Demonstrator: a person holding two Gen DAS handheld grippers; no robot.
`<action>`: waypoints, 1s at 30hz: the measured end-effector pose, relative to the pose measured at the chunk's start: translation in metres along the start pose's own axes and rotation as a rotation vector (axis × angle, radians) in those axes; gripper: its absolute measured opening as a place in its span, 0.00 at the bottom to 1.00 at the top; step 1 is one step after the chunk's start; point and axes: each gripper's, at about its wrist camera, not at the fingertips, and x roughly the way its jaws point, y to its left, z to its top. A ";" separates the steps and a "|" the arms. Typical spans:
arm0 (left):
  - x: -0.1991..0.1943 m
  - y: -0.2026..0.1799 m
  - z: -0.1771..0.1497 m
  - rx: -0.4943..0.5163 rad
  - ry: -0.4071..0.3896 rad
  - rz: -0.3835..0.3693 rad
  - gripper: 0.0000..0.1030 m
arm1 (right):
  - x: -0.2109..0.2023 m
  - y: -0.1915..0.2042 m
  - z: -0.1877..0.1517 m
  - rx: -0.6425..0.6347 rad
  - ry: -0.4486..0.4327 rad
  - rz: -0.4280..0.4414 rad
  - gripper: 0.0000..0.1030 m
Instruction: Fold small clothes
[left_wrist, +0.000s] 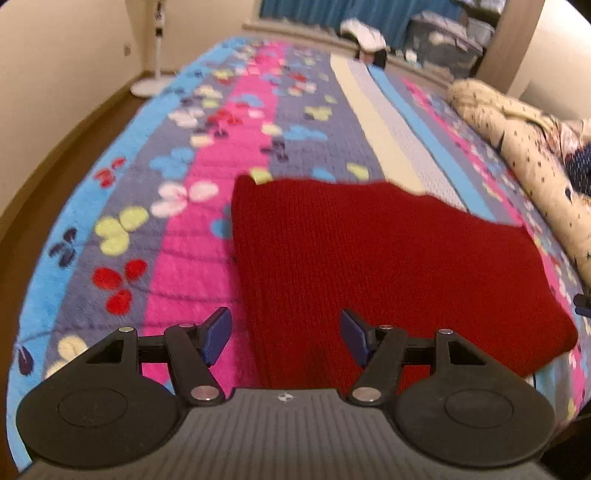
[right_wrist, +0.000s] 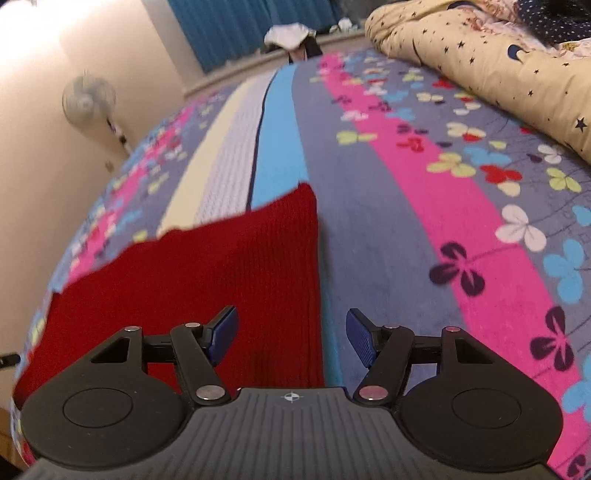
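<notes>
A dark red knitted garment lies folded flat on the flowered bedspread. My left gripper hovers over its near left edge, blue pads apart and nothing between them. In the right wrist view the same red knit fills the lower left, its right edge running straight down the bedspread. My right gripper stands open above that right edge, holding nothing. The garment's near edge is hidden under both gripper bodies.
A rolled cream quilt with dark stars lies along the right side of the bed. A standing fan is by the wall on the left. Loose clothes sit on the ledge beyond the bed. Brown floor shows at left.
</notes>
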 end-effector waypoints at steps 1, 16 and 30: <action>0.004 0.001 -0.002 -0.006 0.031 -0.005 0.68 | 0.003 0.000 -0.002 -0.006 0.018 -0.002 0.65; 0.028 0.007 -0.013 0.014 0.178 -0.082 0.15 | 0.029 -0.010 -0.025 -0.006 0.214 0.039 0.25; 0.026 0.008 -0.030 0.134 0.231 -0.067 0.17 | 0.022 -0.018 -0.037 -0.093 0.290 -0.006 0.12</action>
